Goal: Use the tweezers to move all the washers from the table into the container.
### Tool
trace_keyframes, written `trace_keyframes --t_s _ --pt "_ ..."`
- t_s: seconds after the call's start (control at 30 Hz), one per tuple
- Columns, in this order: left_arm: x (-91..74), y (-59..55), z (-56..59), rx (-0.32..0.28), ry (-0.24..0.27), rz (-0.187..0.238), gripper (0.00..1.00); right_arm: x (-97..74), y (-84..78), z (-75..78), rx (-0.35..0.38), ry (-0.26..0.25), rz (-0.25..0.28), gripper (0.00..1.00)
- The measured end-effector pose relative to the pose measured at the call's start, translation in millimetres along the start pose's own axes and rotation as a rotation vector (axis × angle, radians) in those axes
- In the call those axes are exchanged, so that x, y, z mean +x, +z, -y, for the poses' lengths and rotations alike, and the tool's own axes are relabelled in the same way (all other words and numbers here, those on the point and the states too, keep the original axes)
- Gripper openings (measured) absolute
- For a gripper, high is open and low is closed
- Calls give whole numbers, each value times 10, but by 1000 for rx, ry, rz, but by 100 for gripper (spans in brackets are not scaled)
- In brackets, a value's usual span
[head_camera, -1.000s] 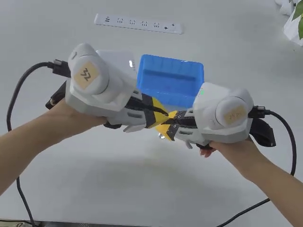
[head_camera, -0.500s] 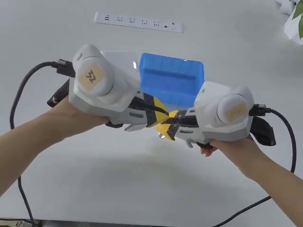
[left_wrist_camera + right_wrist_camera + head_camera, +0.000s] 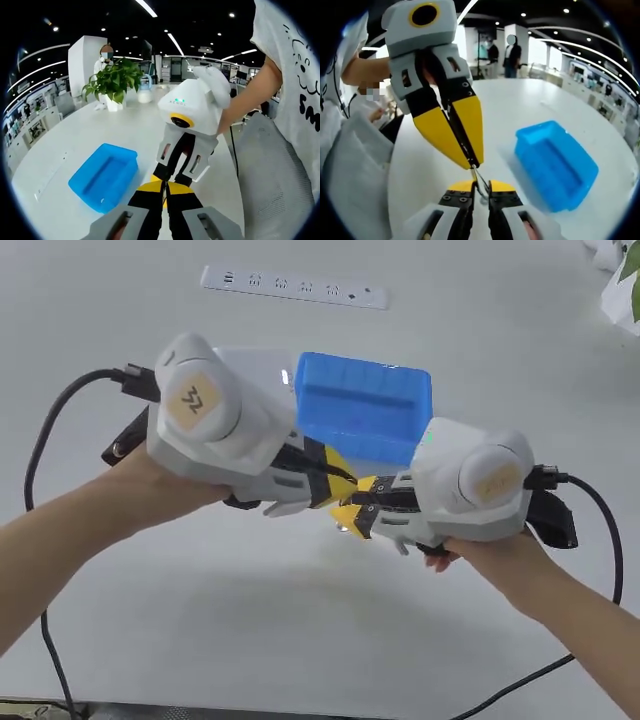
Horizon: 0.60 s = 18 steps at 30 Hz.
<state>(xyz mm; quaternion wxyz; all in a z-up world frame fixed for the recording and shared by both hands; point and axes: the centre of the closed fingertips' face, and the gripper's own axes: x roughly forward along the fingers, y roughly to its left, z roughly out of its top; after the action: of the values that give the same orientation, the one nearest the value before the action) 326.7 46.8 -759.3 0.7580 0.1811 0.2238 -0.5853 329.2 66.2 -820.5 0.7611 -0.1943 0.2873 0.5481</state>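
My two grippers meet tip to tip above the table, just in front of the blue container [image 3: 362, 410]. The left gripper [image 3: 338, 488] has its yellow jaws shut on thin metal tweezers [image 3: 479, 181], which stick out from its tip. The tweezers' legs reach down between the yellow jaws of my right gripper [image 3: 482, 187], which press in on them from both sides. A small pale ring-like spot [image 3: 483, 199], possibly a washer, lies below the tweezers' tips; I cannot tell. The container [image 3: 555, 165] [image 3: 105, 175] looks empty.
A white power strip [image 3: 295, 288] lies at the table's far edge. A potted plant [image 3: 112, 85] stands on the far corner. Black cables trail from both grippers over the white table [image 3: 300, 620]. People stand in the background.
The left gripper has edged slightly right and rolled a little. The jaws stay together at the tweezers, and the container has not moved.
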Motion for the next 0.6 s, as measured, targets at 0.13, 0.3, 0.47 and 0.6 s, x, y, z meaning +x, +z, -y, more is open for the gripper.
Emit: trace_keyframes --t_s 0.13,0.3,0.47,0.6 --pt "6 7 8 2 2 -2 0 1 0 -2 -44 -6 -20 5" --pt "30 22 42 23 1 -11 0 -26 -23 -5 -79 -25 -55 4" --pt "3 63 108 36 -13 -17 0 -74 -12 -68 -94 -18 -59 4" --pt "-46 135 146 59 -2 -16 0 -120 46 -82 -107 -21 -58 3"
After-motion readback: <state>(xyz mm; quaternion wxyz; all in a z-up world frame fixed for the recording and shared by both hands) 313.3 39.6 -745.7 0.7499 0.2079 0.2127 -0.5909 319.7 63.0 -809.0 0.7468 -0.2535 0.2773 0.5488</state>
